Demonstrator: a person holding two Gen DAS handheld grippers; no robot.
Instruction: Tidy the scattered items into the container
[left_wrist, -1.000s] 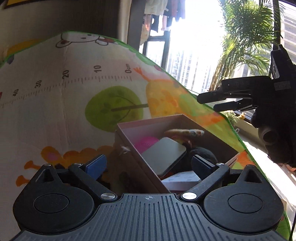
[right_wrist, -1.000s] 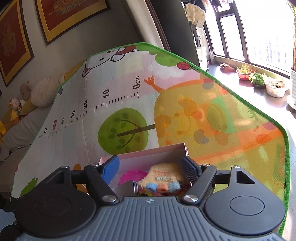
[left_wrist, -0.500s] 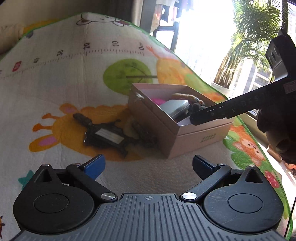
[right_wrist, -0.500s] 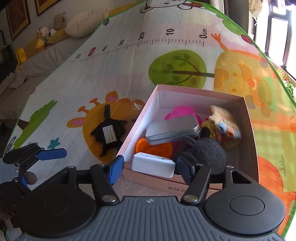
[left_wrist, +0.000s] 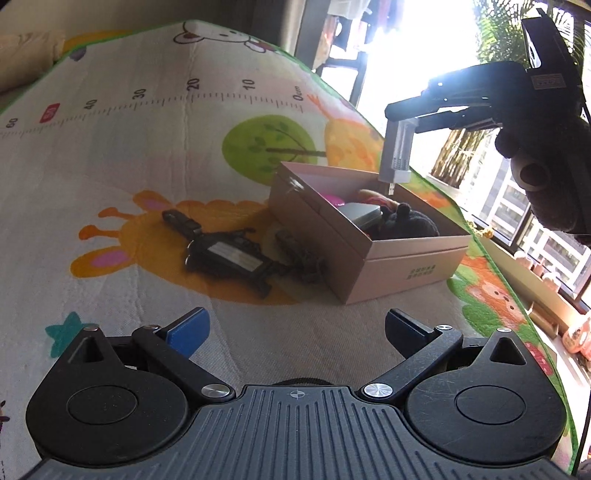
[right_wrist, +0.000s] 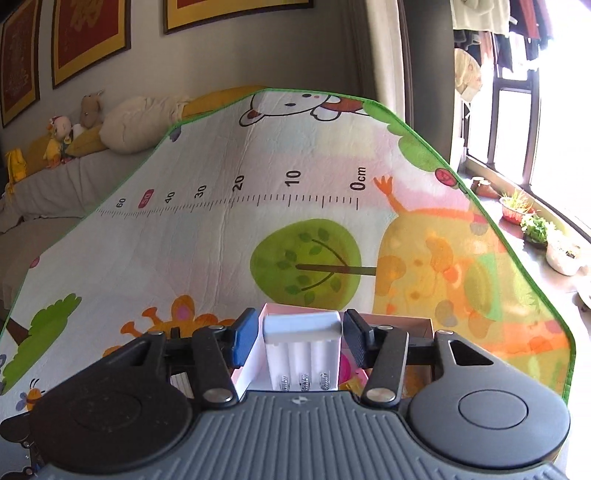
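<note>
Right tongs (right_wrist: 300, 338): one pair, its jaws have just been closing and now pinch one white battery holder (right_wrist: 302, 350) by its two long sides, low in the middle of the right wrist view; from the left wrist view the same holder (left_wrist: 396, 153) hangs upright at the upper right, above the far corner of the box.
Left tongs (left_wrist: 295, 328): one pair, jaws spread wide with nothing between them, low in the middle of the frame over bare mat.
Battery holder: three slots, three springs at the near end (no batteries in it that I can see).
Box (left_wrist: 413, 254): one, cardboard and open-topped, right of centre in the left wrist view; only a strip of its pink rim (right_wrist: 399, 321) shows behind the right fingers.
In the box: one grey tin (left_wrist: 360, 214), one dark fuzzy toy (left_wrist: 410, 225), one pink round thing (left_wrist: 334, 200), one brownish soft toy (left_wrist: 376, 197) at the far side.
On the mat: one black flat gadget (left_wrist: 229, 256) with a silver panel, left of the box and just beside it; whether it touches the box wall I cannot tell.
Mat (left_wrist: 147, 155): one play mat with a printed ruler, a green tree and orange animals.
Hand: one dark-gloved hand (left_wrist: 546, 177) grips the right tongs at the far right.
</note>
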